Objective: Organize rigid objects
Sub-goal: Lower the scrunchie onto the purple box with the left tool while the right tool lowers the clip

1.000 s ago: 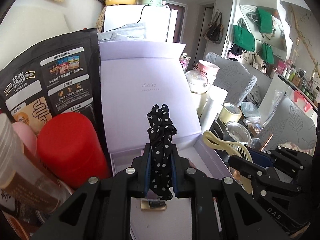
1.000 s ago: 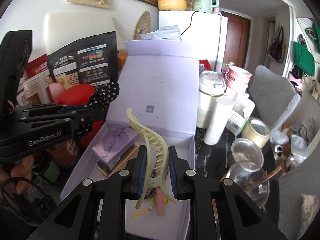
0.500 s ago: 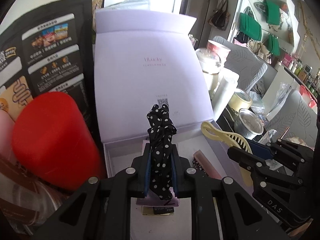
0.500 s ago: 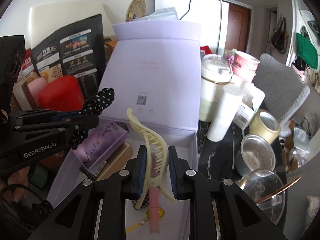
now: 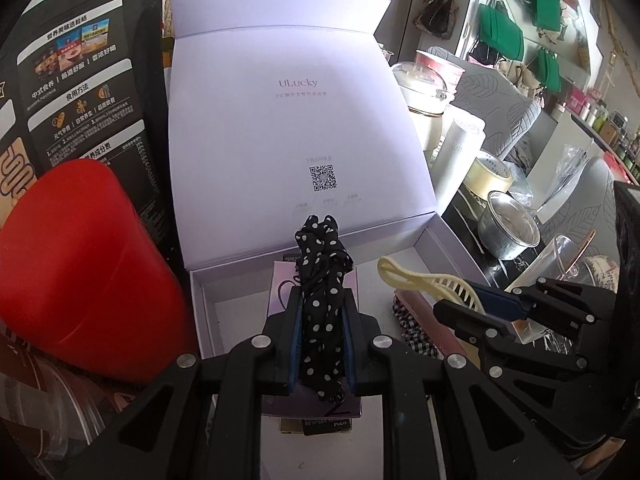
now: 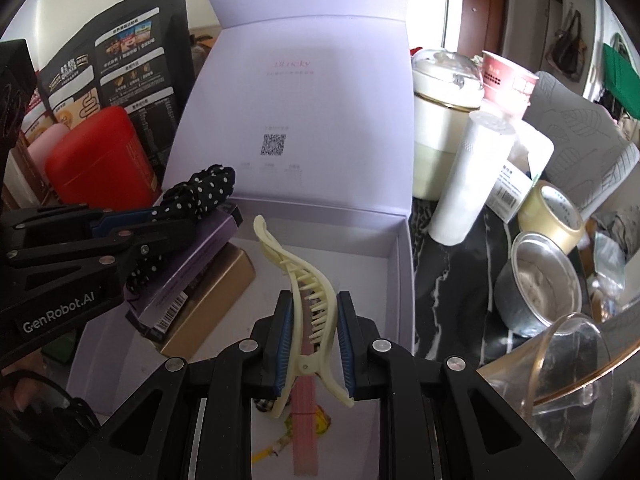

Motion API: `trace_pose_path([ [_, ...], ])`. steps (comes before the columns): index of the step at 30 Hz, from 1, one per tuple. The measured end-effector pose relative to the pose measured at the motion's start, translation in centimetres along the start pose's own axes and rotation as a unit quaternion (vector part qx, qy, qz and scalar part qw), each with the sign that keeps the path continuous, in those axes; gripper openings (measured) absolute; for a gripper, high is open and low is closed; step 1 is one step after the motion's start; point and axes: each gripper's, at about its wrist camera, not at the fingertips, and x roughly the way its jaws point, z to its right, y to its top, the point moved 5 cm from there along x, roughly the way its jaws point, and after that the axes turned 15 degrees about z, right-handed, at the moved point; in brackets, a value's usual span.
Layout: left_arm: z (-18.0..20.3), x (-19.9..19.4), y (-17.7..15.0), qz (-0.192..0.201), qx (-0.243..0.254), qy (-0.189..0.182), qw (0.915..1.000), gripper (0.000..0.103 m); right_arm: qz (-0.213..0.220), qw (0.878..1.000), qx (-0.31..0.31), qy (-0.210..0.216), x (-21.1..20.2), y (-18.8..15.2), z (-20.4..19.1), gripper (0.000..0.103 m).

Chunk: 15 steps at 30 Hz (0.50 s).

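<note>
The left gripper (image 5: 321,344) pinched a polka-dot scrunchie (image 5: 322,280); the right gripper (image 6: 313,346) clamped a cream claw clip (image 6: 308,296), which might snag the lavender box (image 6: 404,280) wall just right of it.

The open box (image 6: 404,280) is sitting in the middle, its lid (image 6: 312,92) standing up at the back. Inside, at the left, a flat case (image 6: 188,276) is lying on top of another case (image 6: 212,300); at the front a comb (image 6: 305,420) is lying on the floor of the box. Left of the box a canister (image 6: 100,156) is standing in front of a bag (image 6: 124,64). To the right a roll (image 6: 472,176) is standing just beside the box wall, a jar (image 6: 440,120) behind it, and a tape ring (image 6: 552,216) and a tin (image 6: 540,284) are sitting farther right.
</note>
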Motion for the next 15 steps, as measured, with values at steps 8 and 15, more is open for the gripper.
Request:
trace_pose_path([
  [8,-0.1,0.1,0.0,-0.003,0.004,-0.001,1.0000,0.017,-0.020,1.000,0.001,0.003,1.2,-0.9,-0.2,0.021],
  [15,0.1,0.2,0.0,-0.007,0.011,0.003,0.9999,0.017,-0.022,1.000,0.000,0.001,1.4,-0.8,-0.1,0.021],
])
